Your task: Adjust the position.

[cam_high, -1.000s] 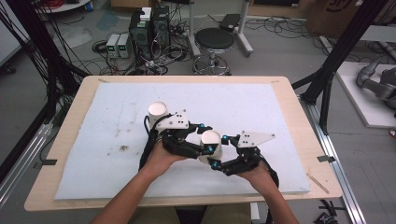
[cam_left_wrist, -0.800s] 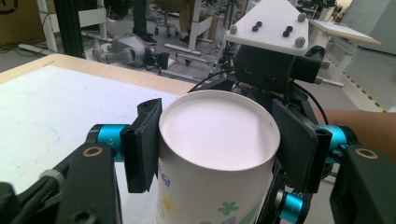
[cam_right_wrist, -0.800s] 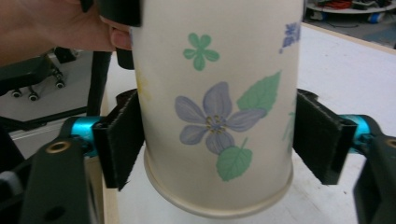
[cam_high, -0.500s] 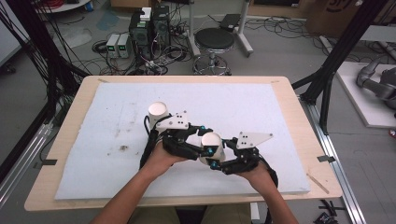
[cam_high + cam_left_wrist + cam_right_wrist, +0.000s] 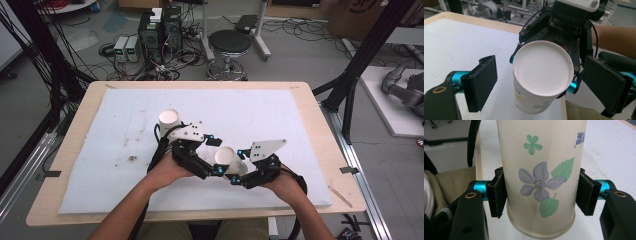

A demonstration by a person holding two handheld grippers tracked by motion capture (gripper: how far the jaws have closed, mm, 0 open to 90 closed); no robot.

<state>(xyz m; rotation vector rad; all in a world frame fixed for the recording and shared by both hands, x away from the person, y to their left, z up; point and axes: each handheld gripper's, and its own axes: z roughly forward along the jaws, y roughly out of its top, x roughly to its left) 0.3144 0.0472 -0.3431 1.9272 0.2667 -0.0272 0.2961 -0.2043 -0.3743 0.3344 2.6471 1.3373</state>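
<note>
A paper cup (image 5: 229, 159) printed with purple flowers and green leaves hangs tilted above the white mat, between both hands. My right gripper (image 5: 542, 195) is shut on it, with both pads pressed on the cup (image 5: 541, 170) wall near its narrow end. My left gripper (image 5: 541, 62) has just been opening. Its jaws stand wide on either side of the cup (image 5: 541, 75), clear of it, and the cup's round white end faces that camera. From above, the left gripper (image 5: 216, 155) and the right gripper (image 5: 236, 166) meet at the cup. A second white cup (image 5: 169, 120) stands upright behind the left gripper.
The white foam mat (image 5: 280, 115) covers most of the wooden table (image 5: 320, 130). Dark smudges (image 5: 131, 159) mark the mat to the left of the hands. On the floor beyond the far edge are a stool (image 5: 229, 42) and electronics boxes (image 5: 160, 27).
The right gripper has closed in onto the cup. The left gripper's jaws have spread off it. Both hands stay in nearly the same place.
</note>
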